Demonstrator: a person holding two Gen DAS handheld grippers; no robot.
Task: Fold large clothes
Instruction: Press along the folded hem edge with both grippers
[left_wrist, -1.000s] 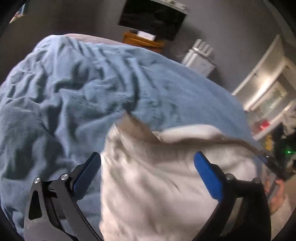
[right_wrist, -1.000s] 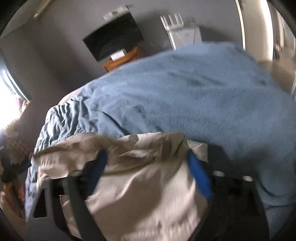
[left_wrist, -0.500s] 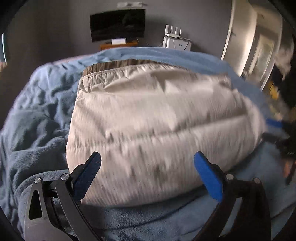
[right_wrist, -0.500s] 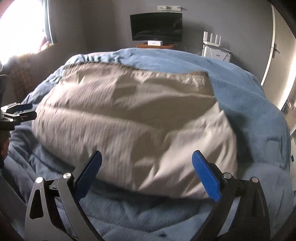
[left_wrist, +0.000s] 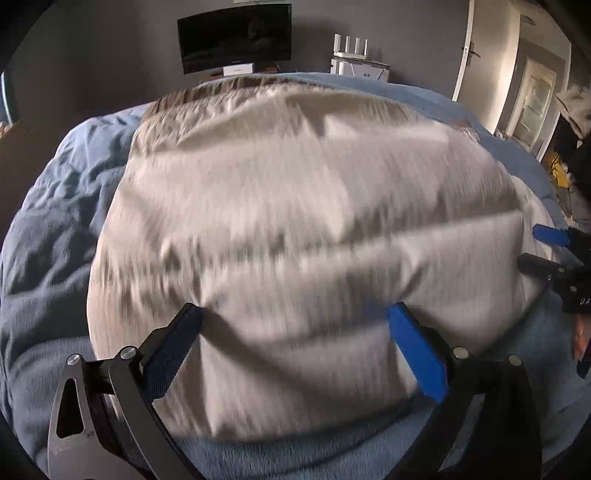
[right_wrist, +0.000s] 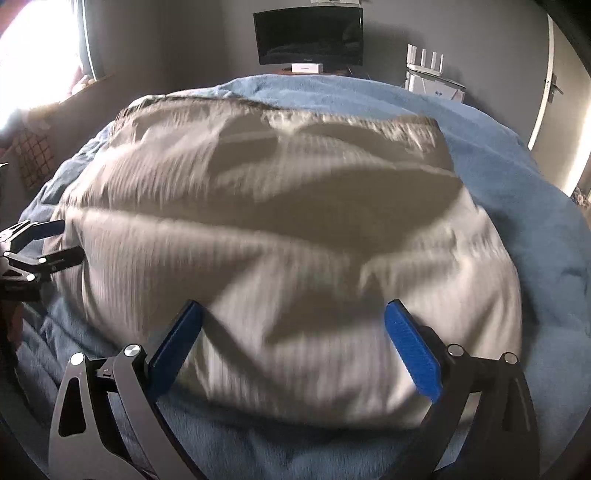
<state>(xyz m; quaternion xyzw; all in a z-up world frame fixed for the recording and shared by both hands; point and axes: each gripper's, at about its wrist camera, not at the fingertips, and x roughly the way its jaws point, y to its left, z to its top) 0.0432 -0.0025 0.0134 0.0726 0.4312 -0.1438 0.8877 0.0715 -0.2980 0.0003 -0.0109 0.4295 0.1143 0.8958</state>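
Observation:
A large beige garment lies spread flat on the blue blanket of a bed; it also shows in the right wrist view. My left gripper is open and empty, its blue-padded fingers hovering over the garment's near edge. My right gripper is open and empty over the near edge too. The right gripper also shows at the garment's right side in the left wrist view, and the left gripper at its left side in the right wrist view. Both views are motion-blurred.
The blue blanket covers the whole bed. A dark TV on a wooden stand and a white router stand by the far grey wall. A door is at the right, a bright window at the left.
A second ago both grippers were close over bunched garment. They have since pulled back to the near edge, the garment now lies spread flat, and both grippers are creeping forward over its near edge.

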